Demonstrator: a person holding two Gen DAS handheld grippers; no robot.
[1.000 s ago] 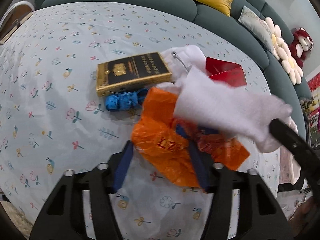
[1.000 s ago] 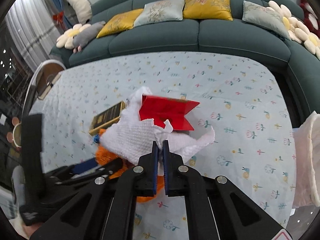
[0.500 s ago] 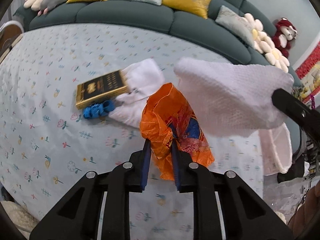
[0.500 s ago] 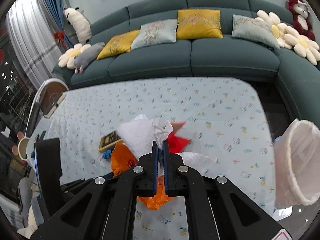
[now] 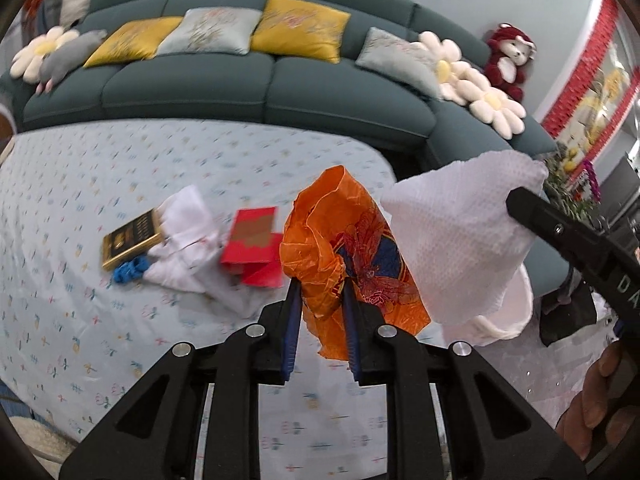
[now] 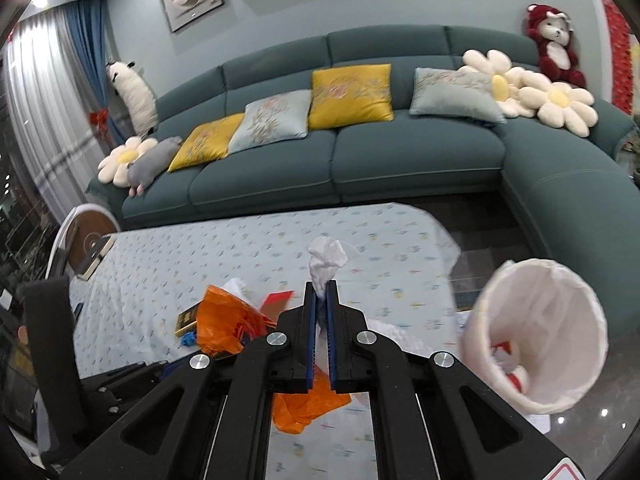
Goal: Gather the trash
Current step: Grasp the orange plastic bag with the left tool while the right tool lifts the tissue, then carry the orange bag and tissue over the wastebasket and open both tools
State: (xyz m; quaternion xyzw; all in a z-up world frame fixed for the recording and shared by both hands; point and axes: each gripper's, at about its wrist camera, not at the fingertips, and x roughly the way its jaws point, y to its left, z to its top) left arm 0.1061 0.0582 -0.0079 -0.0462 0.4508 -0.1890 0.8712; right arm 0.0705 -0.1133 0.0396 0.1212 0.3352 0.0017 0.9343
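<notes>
My left gripper (image 5: 320,284) is shut on an orange plastic bag (image 5: 344,240) and holds it above the table; the bag also shows in the right wrist view (image 6: 224,324). My right gripper (image 6: 320,286) is shut on a white paper towel (image 6: 326,258), lifted clear of the table; in the left wrist view the towel (image 5: 460,240) hangs at right. A white bin (image 6: 536,332) with some trash inside stands on the floor at right. On the table lie a red packet (image 5: 252,240), a black-and-gold box (image 5: 130,238), a white cloth (image 5: 188,240) and a blue scrap (image 5: 128,272).
The table has a floral cloth (image 5: 100,160); its right edge is near the bin. A teal sofa (image 6: 360,152) with cushions and plush toys curves behind and to the right. A round white object (image 6: 84,232) stands at the table's far left end.
Both grippers have risen and moved right, carrying the orange bag and the white paper towel off the table. The red packet is uncovered. The white bin is closer in the right view.
</notes>
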